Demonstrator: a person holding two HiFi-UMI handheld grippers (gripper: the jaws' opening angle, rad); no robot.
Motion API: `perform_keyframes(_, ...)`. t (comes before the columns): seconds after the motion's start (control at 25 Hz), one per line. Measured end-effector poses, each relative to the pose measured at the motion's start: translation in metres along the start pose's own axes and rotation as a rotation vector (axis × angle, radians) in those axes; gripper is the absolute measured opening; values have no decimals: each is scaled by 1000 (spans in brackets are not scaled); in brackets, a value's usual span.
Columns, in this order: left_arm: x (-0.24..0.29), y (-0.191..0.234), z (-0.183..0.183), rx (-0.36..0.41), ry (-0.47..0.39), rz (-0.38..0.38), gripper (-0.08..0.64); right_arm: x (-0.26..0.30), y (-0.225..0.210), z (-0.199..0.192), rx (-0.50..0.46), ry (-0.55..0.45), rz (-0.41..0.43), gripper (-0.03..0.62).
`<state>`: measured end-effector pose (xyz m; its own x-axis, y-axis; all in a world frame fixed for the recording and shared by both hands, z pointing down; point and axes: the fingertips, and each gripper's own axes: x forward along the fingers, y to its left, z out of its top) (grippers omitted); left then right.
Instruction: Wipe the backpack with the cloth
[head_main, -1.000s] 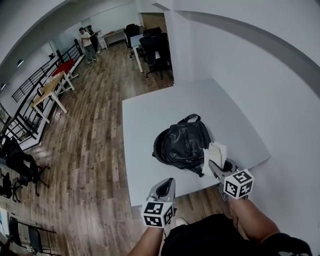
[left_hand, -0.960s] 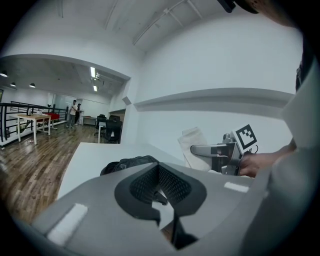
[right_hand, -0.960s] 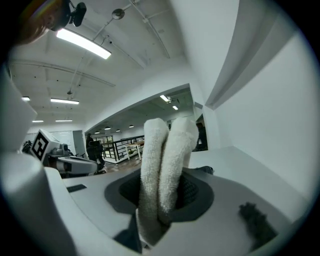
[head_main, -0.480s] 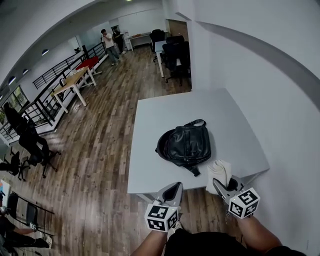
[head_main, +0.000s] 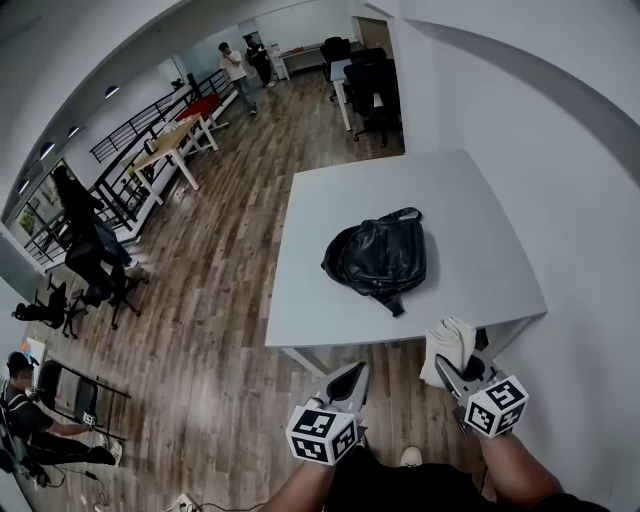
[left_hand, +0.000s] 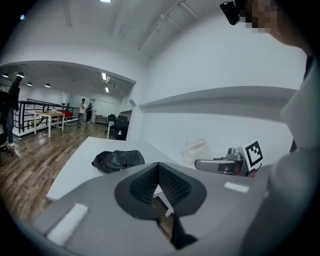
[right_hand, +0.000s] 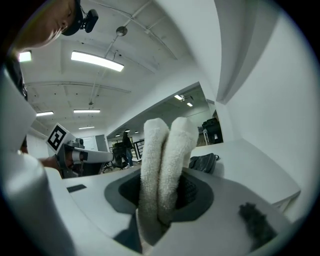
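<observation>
The black backpack (head_main: 378, 255) lies slumped near the middle of the white counter (head_main: 470, 240), its top handle pointing toward 1 o'clock, and nothing touches it. Both pairs of tongs hang off the counter's near edge, over the wooden floor (head_main: 220, 300) and well apart from the bag. The right tongs (head_main: 447, 364), at about 5 o'clock from the backpack, are clamped on the folded white cloth (head_main: 449, 342). The cloth stands up from between the jaws in two thick rolls. The left tongs (head_main: 350, 378), at about 7 o'clock from the bag, have their jaws pressed together with nothing between them. They point up toward the counter edge. The two pairs sit side by side, not touching each other.
</observation>
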<state>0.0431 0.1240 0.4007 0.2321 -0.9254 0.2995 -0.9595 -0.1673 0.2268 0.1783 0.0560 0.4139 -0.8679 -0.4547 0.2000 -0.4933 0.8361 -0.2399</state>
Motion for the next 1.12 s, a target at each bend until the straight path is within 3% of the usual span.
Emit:
perform_keyframes(0.36,-20,17,-13,5,13,-10,8,11,29,-1,-23,-1,-14,127)
perform_keyframes(0.8,-52,79,-6,-1,1,-9,8,52,69,-7,-56,19,-52,126)
perform_keyframes(1.12,-53,87,-6,10,7,-47,8,58,77,-7,-60,12,-88,126)
